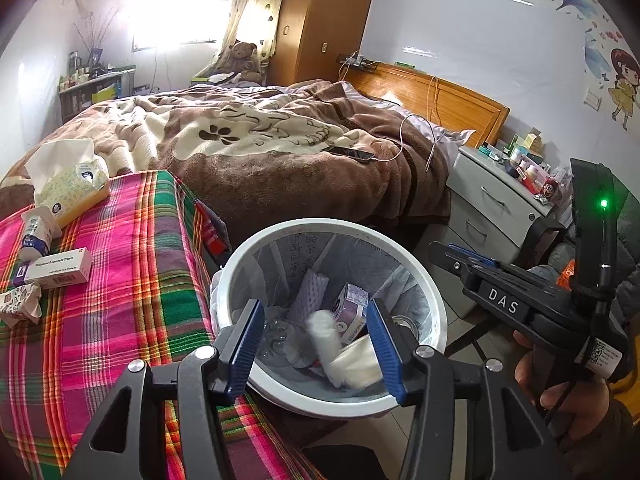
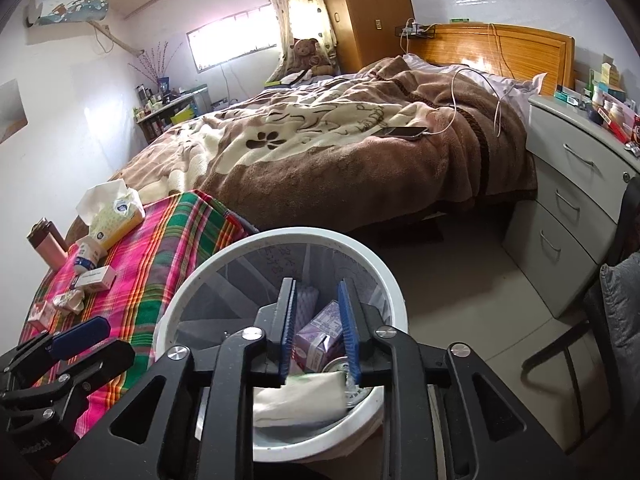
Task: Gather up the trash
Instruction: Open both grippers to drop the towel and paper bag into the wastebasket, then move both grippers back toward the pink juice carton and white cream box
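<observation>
White bin (image 1: 436, 312) | both hand-held grippers apart, empty | pink bottle (image 2: 50, 246) (right view only)

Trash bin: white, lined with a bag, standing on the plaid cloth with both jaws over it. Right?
One thing is wrong. The trash bin is not on the plaid cloth: it stands on the floor beside the cloth-covered surface, as the right wrist view shows. The rest holds: it is white, lined with a bag, and both the left gripper and right gripper hang over it.
</observation>
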Motion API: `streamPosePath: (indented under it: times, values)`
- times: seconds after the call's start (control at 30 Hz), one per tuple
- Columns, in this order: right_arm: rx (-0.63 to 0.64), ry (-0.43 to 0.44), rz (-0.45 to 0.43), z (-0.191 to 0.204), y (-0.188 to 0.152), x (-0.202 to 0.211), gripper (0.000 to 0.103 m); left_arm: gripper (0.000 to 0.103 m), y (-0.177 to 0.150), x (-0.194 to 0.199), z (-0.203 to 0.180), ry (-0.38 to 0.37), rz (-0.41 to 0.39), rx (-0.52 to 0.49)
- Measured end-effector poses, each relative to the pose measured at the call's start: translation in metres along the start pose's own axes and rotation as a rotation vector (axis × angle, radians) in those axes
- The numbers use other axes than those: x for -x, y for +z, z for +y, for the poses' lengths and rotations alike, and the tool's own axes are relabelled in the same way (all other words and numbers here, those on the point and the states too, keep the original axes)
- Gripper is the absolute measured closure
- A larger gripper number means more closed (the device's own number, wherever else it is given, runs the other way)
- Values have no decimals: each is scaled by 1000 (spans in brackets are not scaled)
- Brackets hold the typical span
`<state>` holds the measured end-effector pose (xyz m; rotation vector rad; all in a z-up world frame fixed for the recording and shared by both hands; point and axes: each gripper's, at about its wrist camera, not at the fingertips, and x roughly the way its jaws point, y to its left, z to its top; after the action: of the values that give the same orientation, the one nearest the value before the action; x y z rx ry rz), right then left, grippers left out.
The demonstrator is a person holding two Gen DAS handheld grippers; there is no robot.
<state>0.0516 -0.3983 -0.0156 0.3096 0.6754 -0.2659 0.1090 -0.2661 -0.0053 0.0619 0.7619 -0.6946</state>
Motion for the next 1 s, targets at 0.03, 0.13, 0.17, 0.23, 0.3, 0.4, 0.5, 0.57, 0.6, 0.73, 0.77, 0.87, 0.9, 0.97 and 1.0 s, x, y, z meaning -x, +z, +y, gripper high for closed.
streamPosePath:
  times: [0.03,0.13,0.17,0.23,0.3,0.4,0.5,0.57,0.6,0.73,0.77,0.87,0.9,0.97,1.0]
  values:
    - [-1,3,-1,1,0,0,75,50,0,1,1,1,-1,3]
    - [-5,8,-3,2,-1,2,73,50,-2,7,6,6,-6,10]
    - [-5,11,-4,3,-2,3,73,50,-3,10,7,13,-11,6]
    - [-5,15,-5,6,-3,4,73,50,-4,15,10,21,-16,9]
    - [0,17,-10,9,-3,7,73,50,-6,20,14,18,-22,20]
    - [6,18,-17,14,-4,9,73,50,-8,29,20,35,-36,33]
    - [12,26,-20,20,-5,11,73,50,-10,36,26,43,-43,40]
    - [19,33,-22,24,-6,12,73,50,-11,40,30,51,-47,49]
    - [21,35,-21,26,-7,12,73,50,-12,42,32,52,-50,52]
    - [38,46,-22,35,-9,13,73,50,-15,53,42,68,-64,68]
    - [44,49,-22,38,-10,13,73,50,-15,55,44,73,-68,72]
    - [63,61,-20,48,-12,13,72,50,-17,63,53,92,-80,86]
    - [68,65,-19,51,-12,14,72,50,-18,66,56,96,-83,91]
    - [78,78,-20,58,-13,13,69,50,-20,72,65,114,-94,105]
    - [83,85,-20,61,-13,13,63,50,-22,75,68,125,-100,108]
